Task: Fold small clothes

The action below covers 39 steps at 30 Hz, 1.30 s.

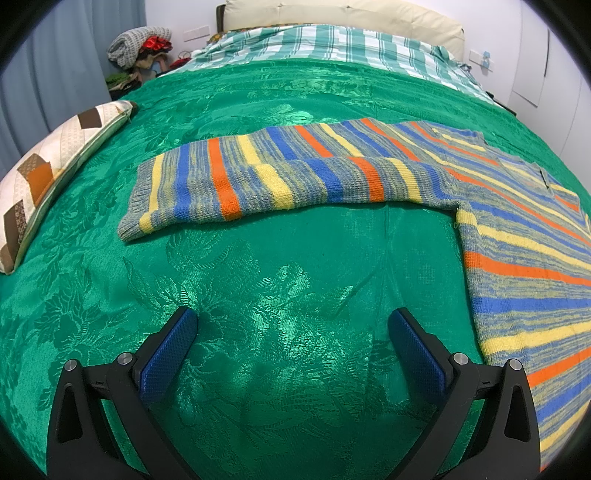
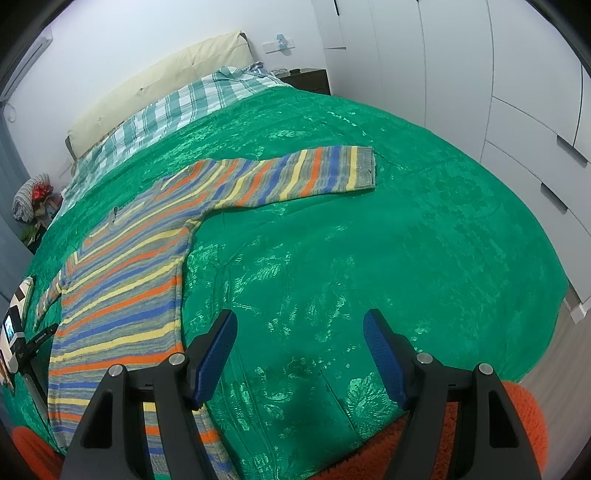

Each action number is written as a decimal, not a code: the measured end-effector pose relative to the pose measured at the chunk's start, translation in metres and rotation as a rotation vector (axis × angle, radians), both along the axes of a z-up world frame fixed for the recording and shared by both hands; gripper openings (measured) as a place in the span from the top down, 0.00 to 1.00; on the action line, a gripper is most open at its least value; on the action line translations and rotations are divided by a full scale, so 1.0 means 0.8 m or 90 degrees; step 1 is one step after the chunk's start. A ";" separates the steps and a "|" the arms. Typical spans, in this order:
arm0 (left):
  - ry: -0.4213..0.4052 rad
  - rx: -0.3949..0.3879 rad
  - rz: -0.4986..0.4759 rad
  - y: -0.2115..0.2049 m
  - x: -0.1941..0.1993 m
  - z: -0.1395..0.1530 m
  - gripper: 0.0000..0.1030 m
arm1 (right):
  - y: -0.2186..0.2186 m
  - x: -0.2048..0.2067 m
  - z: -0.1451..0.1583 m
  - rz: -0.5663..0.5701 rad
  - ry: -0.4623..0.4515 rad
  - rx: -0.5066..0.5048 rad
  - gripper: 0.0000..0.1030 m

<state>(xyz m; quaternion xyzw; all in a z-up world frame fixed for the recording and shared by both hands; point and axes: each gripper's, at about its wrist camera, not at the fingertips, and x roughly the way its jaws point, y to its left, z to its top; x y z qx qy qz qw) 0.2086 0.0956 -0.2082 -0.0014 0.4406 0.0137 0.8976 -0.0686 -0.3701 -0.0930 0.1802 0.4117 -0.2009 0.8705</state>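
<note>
A striped knit sweater [image 1: 524, 236] in blue, orange, yellow and grey lies flat on a green bedspread [image 1: 288, 266]. In the left wrist view one sleeve [image 1: 280, 181] stretches left across the bed. My left gripper [image 1: 293, 325] is open and empty, above bare bedspread, short of that sleeve. In the right wrist view the sweater [image 2: 125, 277] lies at the left with its other sleeve [image 2: 306, 173] stretched right. My right gripper [image 2: 299, 328] is open and empty, just right of the sweater's body near its hem.
A patchwork cushion [image 1: 48, 184] lies at the bed's left edge. A plaid sheet [image 1: 332, 48] and cream headboard [image 1: 343, 14] are at the far end. White wardrobes [image 2: 480, 74] stand on the right. An orange rug [image 2: 461, 443] lies below the bed's near edge. The other gripper's body [image 2: 14, 332] shows at the far left.
</note>
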 end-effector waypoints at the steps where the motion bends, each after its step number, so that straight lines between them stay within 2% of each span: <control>1: 0.000 0.000 0.000 0.000 0.000 0.000 0.00 | -0.001 0.001 0.000 0.000 0.001 0.001 0.31; 39: 0.000 0.000 0.000 0.000 0.000 0.000 0.00 | -0.004 -0.001 0.000 -0.005 -0.006 0.004 0.31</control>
